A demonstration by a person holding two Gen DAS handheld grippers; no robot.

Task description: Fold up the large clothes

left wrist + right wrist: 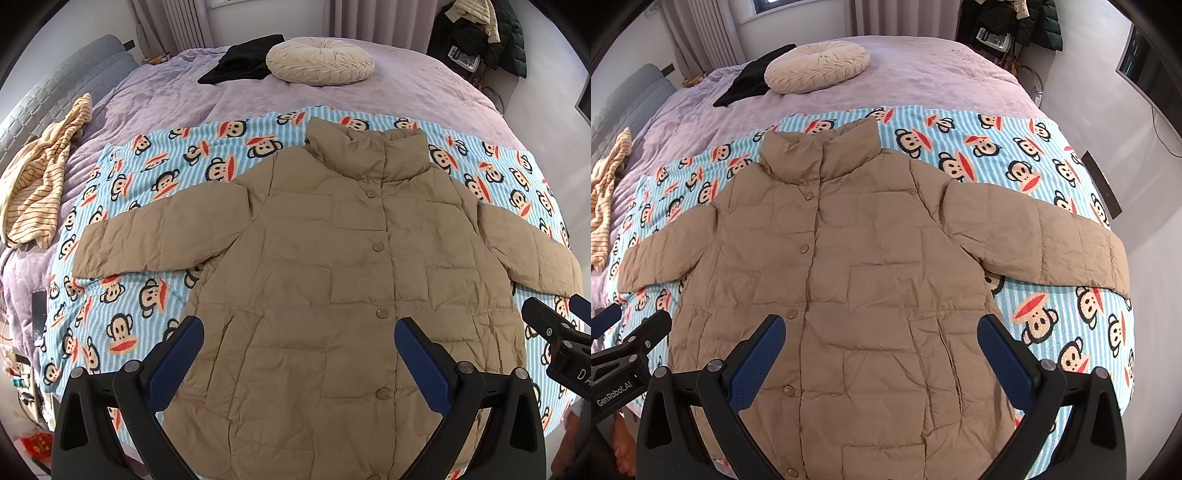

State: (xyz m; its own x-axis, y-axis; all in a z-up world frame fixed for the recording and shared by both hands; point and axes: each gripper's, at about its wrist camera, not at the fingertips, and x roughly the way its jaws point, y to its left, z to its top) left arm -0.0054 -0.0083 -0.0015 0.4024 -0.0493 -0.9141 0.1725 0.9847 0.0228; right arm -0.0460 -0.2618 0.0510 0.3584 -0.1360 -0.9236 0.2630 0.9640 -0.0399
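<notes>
Fingers of both grippers stand wide apart and hold nothing. The left gripper (299, 354) hangs over the lower front of the jacket (332, 280), its left finger just past the jacket's left edge, above the blanket (122, 325), and its other finger over the button line. The right gripper (881, 354) hangs over the lower right half of the jacket (849, 280), one finger near the buttons, the other at the right side seam.

The tan puffer jacket lies face up and buttoned on the monkey-print blanket, which is spread over the purple bed (166, 96). Its collar (365, 151) points away from both grippers and its hem lies nearest them, running out of the bottom of both views, so the jacket's long axis runs straight ahead from the fingers. Both sleeves stretch out sideways, across that axis: the left sleeve (147, 240) ends well to the left of the left gripper, and the right sleeve (1052, 247) ends well to the right of the right gripper.

Folding looks not yet begun, since the jacket is fully spread. I judge the likely first move to be bringing a sleeve across the chest. Each cuff lies farther ahead and outward from its own gripper, so each arm is the nearer one for its own side, and neither should need to cross the button line to reach.
</notes>
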